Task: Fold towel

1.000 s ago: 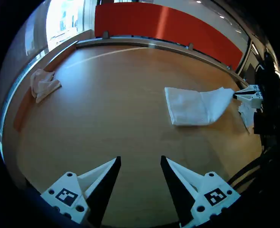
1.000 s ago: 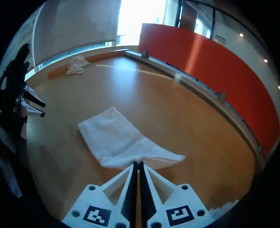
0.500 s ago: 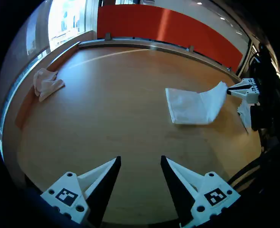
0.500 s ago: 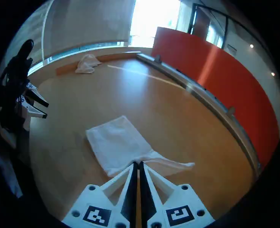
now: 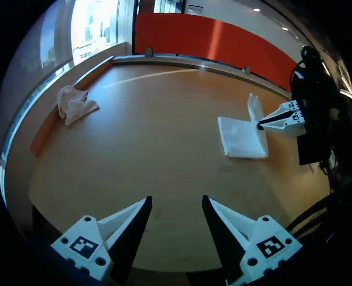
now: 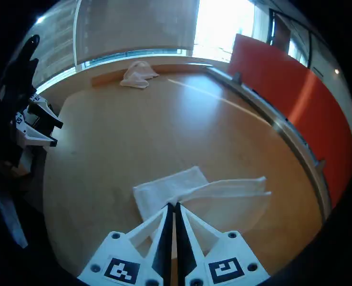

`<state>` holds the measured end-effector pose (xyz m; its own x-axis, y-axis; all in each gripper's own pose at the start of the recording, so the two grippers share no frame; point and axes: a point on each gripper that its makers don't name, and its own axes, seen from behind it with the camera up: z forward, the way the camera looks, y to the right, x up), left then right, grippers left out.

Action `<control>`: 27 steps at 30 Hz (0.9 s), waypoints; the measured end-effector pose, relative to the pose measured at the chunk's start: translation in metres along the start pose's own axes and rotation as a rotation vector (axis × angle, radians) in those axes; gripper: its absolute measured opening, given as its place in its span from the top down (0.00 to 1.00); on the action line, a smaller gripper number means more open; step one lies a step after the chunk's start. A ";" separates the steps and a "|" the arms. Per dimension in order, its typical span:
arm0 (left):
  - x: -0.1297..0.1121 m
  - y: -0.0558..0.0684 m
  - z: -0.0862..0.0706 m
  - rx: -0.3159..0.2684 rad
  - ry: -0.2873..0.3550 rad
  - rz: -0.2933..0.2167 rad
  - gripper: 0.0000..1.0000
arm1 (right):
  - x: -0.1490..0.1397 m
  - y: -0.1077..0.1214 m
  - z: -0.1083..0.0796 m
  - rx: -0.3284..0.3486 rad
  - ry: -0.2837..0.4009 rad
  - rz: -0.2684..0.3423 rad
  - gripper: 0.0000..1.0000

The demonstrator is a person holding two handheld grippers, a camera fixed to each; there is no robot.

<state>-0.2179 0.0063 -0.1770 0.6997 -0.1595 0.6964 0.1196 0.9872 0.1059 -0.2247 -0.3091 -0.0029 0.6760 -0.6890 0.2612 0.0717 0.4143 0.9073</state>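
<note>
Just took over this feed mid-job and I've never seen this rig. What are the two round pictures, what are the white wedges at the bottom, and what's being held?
No robot arm here: a person holds a two-finger gripper in each hand, with a fisheye camera on each. The wedges are that gripper's own fingers. The left gripper view looks past the left gripper, open and empty, and shows the other one farther off. The right gripper view looks past the right gripper, shut on an edge of the white towel, lifting it over the rest. The towel lies on a wooden table. A crumpled cloth lies by the window-side edge.
</note>
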 end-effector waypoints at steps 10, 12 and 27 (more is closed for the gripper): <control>-0.009 -0.011 -0.008 0.022 0.002 -0.030 0.23 | -0.011 -0.019 0.046 0.054 -0.043 0.046 0.95; -0.010 -0.012 -0.008 0.022 0.002 -0.032 0.23 | -0.013 -0.019 0.046 0.052 -0.045 0.050 0.90; -0.004 -0.010 -0.004 0.010 0.003 -0.010 0.23 | -0.037 -0.006 0.019 -0.041 -0.039 0.113 0.38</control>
<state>-0.2190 -0.0026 -0.1840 0.7003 -0.1696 0.6934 0.1195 0.9855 0.1204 -0.2642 -0.2975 -0.0121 0.6527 -0.6589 0.3739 0.0274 0.5138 0.8575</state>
